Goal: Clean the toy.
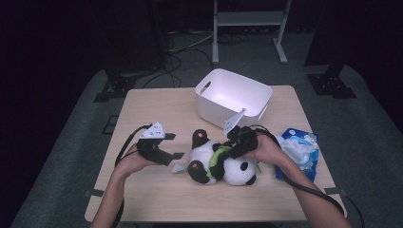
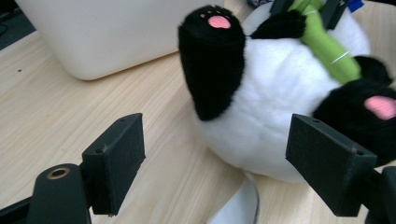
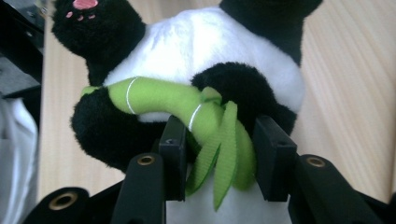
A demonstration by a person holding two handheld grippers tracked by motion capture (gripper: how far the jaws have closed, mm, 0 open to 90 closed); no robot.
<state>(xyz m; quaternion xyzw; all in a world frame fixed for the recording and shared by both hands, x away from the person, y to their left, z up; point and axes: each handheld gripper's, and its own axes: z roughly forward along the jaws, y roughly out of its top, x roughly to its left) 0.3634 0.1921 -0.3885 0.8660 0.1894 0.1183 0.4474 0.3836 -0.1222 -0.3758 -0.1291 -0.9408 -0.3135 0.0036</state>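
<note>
Left gripper (image 1: 175, 146): lower left of centre in the high view, held in the person's left hand (image 1: 128, 163), grey three-cornered plate on top. Its jaws stand spread wide with nothing between them, their tips just beside the toy's lower end.

Left gripper view: the two black pads (image 2: 117, 158) sit at lower left and lower right of the frame, wide apart, above bare wood. Between and beyond them is the toy's white belly, with one black leg and pink paw rising at upper centre.

Plush panda (image 1: 221, 164): lying on the table (image 1: 152, 107) at centre of the high view, feet toward the left, head at lower right, in front of the tub. A white tag lies on the wood just left of it.

Green bamboo piece (image 3: 163, 99): across the panda's chest, held in its black arms, green leaves hanging down at centre of the right gripper view.

Right gripper (image 1: 236, 145): right of centre in the high view, over the panda's body, in the person's right hand (image 1: 266, 149). Its jaws are pinching the green leaves and the end of the bamboo piece, with a black arm just beside.

White tub (image 1: 233, 98): upper centre of the high view, on the table's far part, open side up.

Blue and white packet (image 1: 299, 152): right edge of the table, just beyond the right hand.
</note>
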